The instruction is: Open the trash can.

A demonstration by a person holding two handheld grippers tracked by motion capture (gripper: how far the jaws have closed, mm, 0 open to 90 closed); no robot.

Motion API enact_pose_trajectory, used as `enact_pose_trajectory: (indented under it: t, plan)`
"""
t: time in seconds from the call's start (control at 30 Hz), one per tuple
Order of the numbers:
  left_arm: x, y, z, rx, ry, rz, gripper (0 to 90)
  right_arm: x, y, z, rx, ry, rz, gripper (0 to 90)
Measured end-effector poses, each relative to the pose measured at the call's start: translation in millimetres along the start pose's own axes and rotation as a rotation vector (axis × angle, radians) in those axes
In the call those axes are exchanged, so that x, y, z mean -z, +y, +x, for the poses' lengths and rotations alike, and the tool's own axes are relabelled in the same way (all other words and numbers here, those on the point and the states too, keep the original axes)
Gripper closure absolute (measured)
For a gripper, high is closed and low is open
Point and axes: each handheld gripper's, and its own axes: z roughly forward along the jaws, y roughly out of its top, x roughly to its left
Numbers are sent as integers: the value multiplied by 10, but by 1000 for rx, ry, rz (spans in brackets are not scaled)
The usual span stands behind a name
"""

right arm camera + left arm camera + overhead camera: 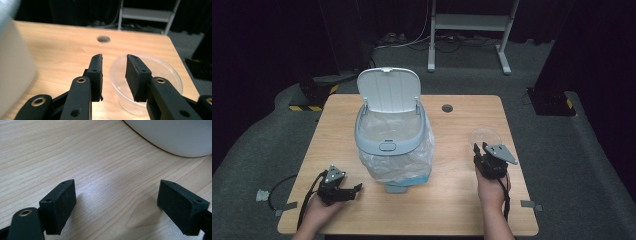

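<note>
A grey bin [388,146] with a clear liner bag stands on the wooden table [452,195], left of centre, its lid [388,90] raised. A clear shallow plastic bowl [484,135] lies near the right edge. My right gripper [480,147] sits just in front of it, held by a hand. In the right gripper view its jaws [115,57] stand partly apart over the near left rim of the bowl [165,75], and the pads do not press on it. My left gripper [357,191] rests at the front left, wide open [116,182] over bare wood, with the bin's base [175,135] ahead.
A round cable hole [447,108] lies in the table behind the bowl. A white metal stand [472,22] is on the floor beyond the table. The bin's blurred side [12,62] is close on the right gripper's left. Bare wood lies between the bin and the bowl.
</note>
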Motion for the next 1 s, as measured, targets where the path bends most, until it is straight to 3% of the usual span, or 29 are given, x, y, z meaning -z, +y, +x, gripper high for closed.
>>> enact_pose_trajectory:
  t: [0.27, 0.5, 0.77, 1.0]
  plan:
    - [-1, 1, 1, 0, -1, 0, 157, -190, -98, -172, -26, -47, 42, 764]
    - [1, 0, 1, -2, -1, 0, 158, -288, -174, -217, -39, -58, 88, 786]
    - [0, 0, 2, -4, -3, 0, 158, -354, -214, -118, -43, -8, 106, 795]
    - [0, 0, 2, -5, -5, -1, 158, -395, -171, 130, -23, 62, 104, 806]
